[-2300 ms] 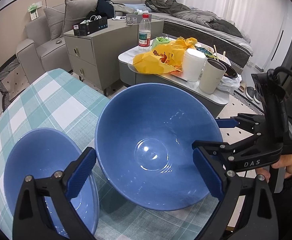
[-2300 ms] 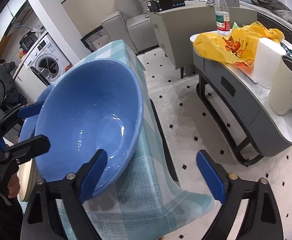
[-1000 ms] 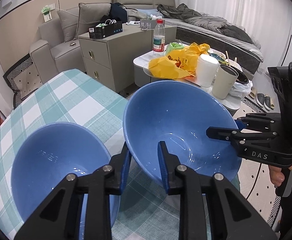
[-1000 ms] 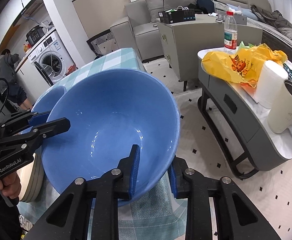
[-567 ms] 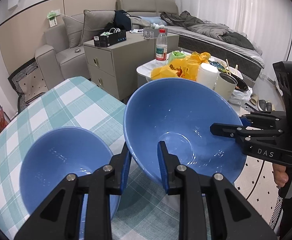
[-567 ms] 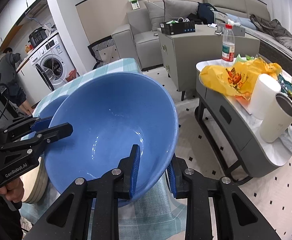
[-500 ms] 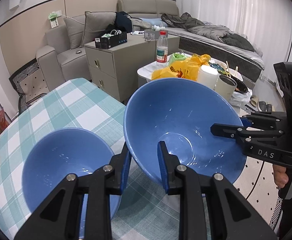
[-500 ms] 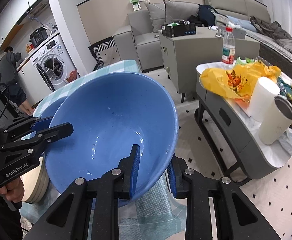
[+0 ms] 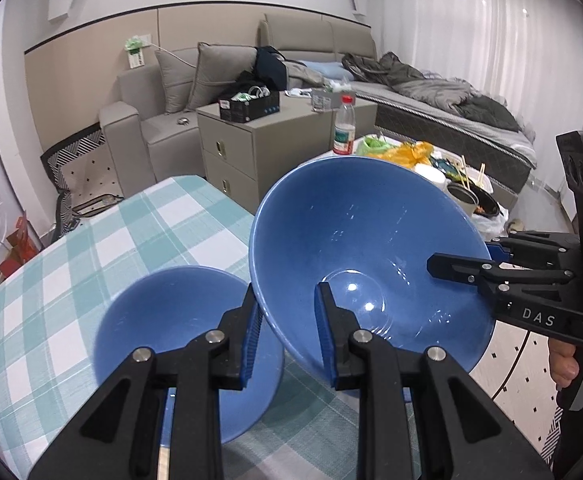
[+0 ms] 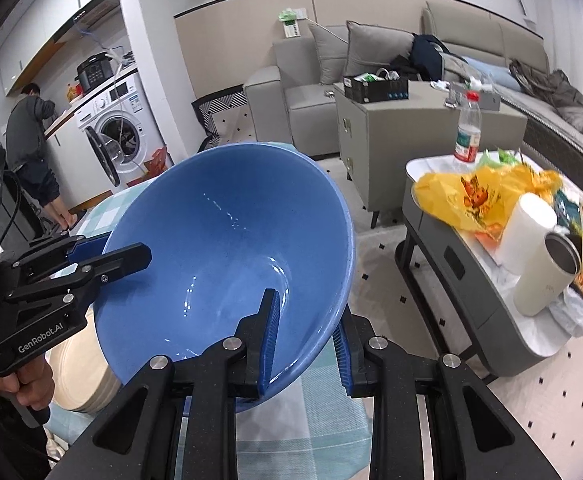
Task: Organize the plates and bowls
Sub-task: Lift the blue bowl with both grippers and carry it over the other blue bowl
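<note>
A large blue bowl (image 9: 367, 240) (image 10: 227, 248) hangs tilted above the checked tablecloth (image 9: 91, 240), held by both grippers on opposite sides of its rim. My left gripper (image 9: 287, 332) is shut on the near rim in the left wrist view, and it shows at the left of the right wrist view (image 10: 107, 254). My right gripper (image 10: 307, 344) is shut on the rim nearest its camera, and it enters the left wrist view from the right (image 9: 463, 260). A second, smaller blue bowl (image 9: 171, 328) rests on the cloth below and to the left.
A stack of cream plates (image 10: 79, 372) sits at the table's near left in the right wrist view. Past the table edge stand a grey cabinet (image 9: 259, 152) and a low table (image 10: 471, 276) with a yellow bag, paper roll and cup. A person (image 10: 31, 148) stands by the washing machine.
Both grippers have risen with the large bowl between them; it now sits higher over the table and the smaller bowl lies lower in view. Earlier still, both grippers stood open around it.
</note>
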The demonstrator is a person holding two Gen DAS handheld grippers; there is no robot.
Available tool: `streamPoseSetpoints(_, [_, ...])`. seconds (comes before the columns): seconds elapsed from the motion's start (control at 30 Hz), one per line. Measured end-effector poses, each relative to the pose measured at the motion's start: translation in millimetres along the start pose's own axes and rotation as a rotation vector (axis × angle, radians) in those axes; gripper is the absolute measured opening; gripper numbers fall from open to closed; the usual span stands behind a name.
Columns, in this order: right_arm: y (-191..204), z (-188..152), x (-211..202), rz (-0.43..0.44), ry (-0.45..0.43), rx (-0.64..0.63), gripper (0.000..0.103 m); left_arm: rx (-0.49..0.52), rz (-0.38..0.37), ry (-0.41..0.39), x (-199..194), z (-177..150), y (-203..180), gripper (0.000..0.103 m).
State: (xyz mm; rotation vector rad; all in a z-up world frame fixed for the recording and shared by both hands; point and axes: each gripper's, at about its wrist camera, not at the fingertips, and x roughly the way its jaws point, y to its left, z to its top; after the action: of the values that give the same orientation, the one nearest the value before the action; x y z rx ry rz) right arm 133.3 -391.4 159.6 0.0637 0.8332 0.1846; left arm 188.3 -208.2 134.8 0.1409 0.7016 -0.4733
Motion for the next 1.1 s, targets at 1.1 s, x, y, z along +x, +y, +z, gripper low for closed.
streamPoseSetpoints(1.1, [143, 32, 37, 0.091, 0.046, -0.207, 0.026, -0.209, 0.163, -0.063, -56, -46, 105, 0.025])
